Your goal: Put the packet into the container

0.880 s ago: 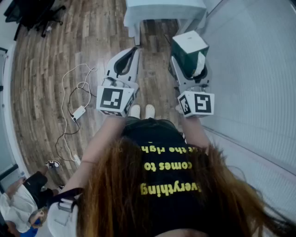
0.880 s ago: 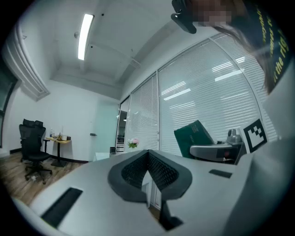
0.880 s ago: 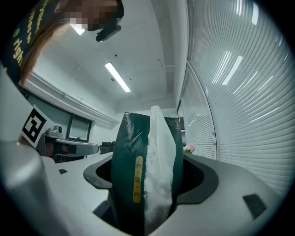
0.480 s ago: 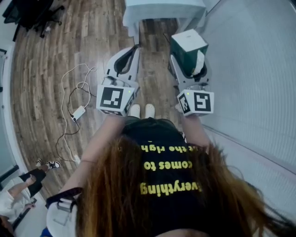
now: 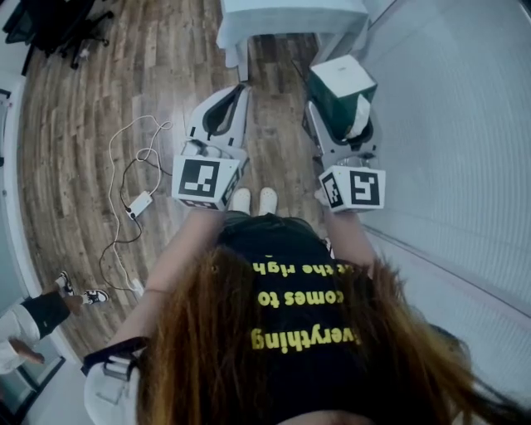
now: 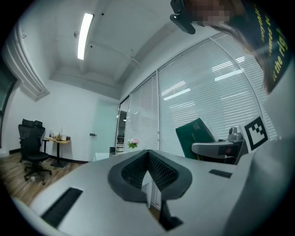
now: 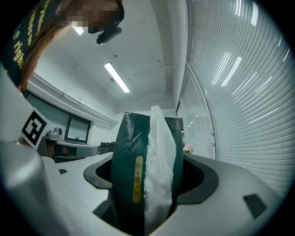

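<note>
One glossy, boxy dark-green packet with white tissue is gripped by the right tongs; left tongs clenched empty.

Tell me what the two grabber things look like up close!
The left tongs and right tongs are pale grey plastic with dark ridged pads inside. Each carries a white cube printed with black square markers. The person's shirt is black with yellow lettering.

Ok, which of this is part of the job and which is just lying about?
Job: green packet, clamped in the right gripper; left gripper, shut and empty. No container in view.
Lying about: power cable on the floor, office chair, cloth-covered table.
</note>
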